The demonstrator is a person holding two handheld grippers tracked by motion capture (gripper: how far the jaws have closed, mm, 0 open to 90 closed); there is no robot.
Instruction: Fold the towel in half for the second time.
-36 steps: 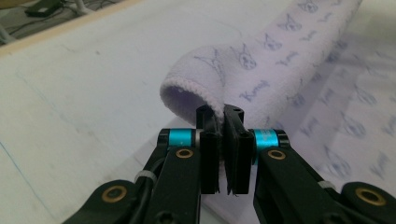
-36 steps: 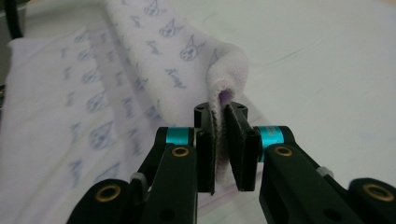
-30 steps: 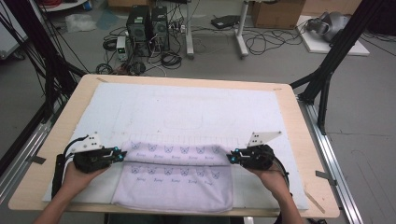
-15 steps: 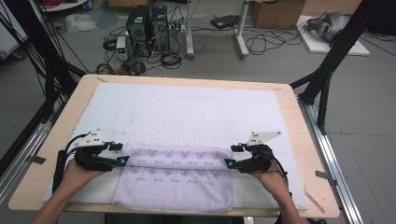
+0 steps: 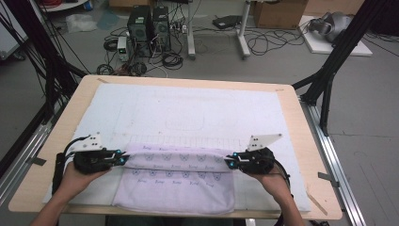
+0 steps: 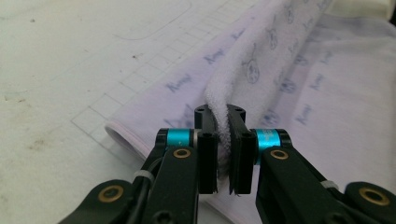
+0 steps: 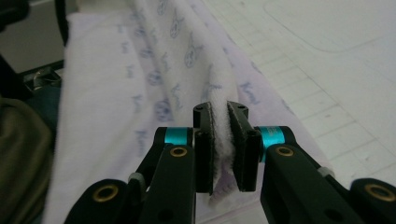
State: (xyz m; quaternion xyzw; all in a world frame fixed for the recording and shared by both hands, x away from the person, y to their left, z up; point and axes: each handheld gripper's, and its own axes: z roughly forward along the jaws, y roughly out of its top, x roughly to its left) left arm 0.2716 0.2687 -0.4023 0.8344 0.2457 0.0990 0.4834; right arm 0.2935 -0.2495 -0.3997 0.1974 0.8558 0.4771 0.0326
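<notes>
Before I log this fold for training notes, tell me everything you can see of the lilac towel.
The lilac towel is soft terry-looking cloth, pale lilac with rows of small printed motifs and script. It lies on the white mat at the near edge of the table, near hem by the table's edge. Its far edge is gathered into a raised ridge stretched between the two grippers: the left gripper and the right gripper are each shut on one end of it, cloth squeezed between the pads.

Grey concrete floor point(image 5: 367, 117) beyond light wooden table point(image 5: 310, 141). Two black computer towers point(image 5: 150, 23) among tangled black cables point(image 5: 277, 40). White metal desk legs point(image 5: 243, 28), brown cardboard box point(image 5: 277, 12), black frame struts point(image 5: 339, 52) at right.
</notes>
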